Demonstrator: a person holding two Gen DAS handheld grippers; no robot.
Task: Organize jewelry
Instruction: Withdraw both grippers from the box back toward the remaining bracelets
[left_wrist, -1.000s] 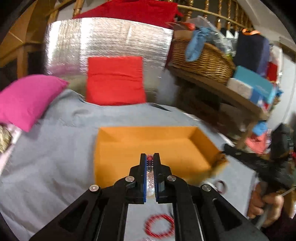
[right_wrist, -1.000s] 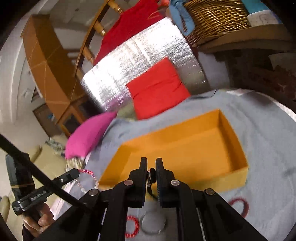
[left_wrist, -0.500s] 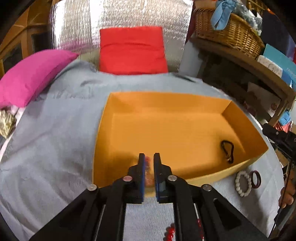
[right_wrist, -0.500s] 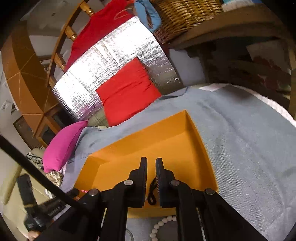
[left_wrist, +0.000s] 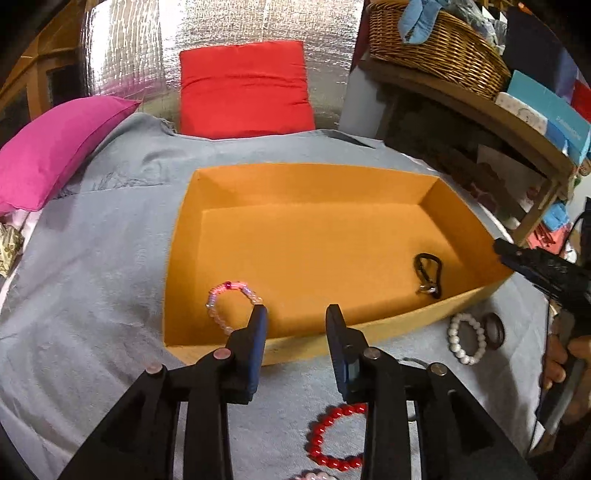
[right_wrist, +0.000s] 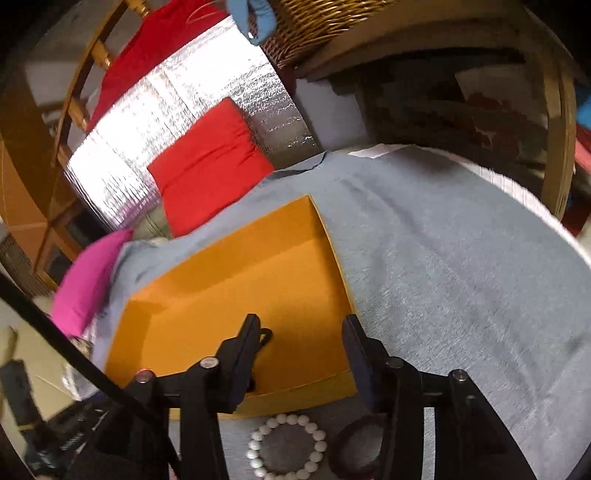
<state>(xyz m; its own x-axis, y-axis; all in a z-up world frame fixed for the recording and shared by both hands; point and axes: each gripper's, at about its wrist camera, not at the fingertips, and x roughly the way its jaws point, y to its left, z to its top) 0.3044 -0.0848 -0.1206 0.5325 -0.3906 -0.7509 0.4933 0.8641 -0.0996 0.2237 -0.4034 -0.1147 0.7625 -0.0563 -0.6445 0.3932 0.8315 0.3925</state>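
An open orange box (left_wrist: 369, 177) sits on a grey cloth (left_wrist: 92, 277). A pink beaded bracelet (left_wrist: 229, 295) lies inside it at the front left, just past my left gripper (left_wrist: 297, 312), which is open and empty. A black cord bracelet (left_wrist: 428, 273) lies inside at the front right. My right gripper (right_wrist: 301, 325) is open and empty over the box's right end (right_wrist: 332, 258); the black cord (right_wrist: 266, 334) peeks out by its left finger. A white bead bracelet (right_wrist: 286, 448), a dark red bangle (right_wrist: 354, 450) and a red bead bracelet (left_wrist: 334, 435) lie on the cloth outside the box.
A red cushion (left_wrist: 245, 88) and a pink cushion (left_wrist: 55, 147) lie behind the box against a silver foil panel (left_wrist: 221, 26). A wooden shelf (left_wrist: 480, 110) with a wicker basket (left_wrist: 436, 48) stands to the right.
Both grippers have opened. The pink bracelet left my left gripper and now lies in the box. The black cord left my right gripper, which has shifted right.
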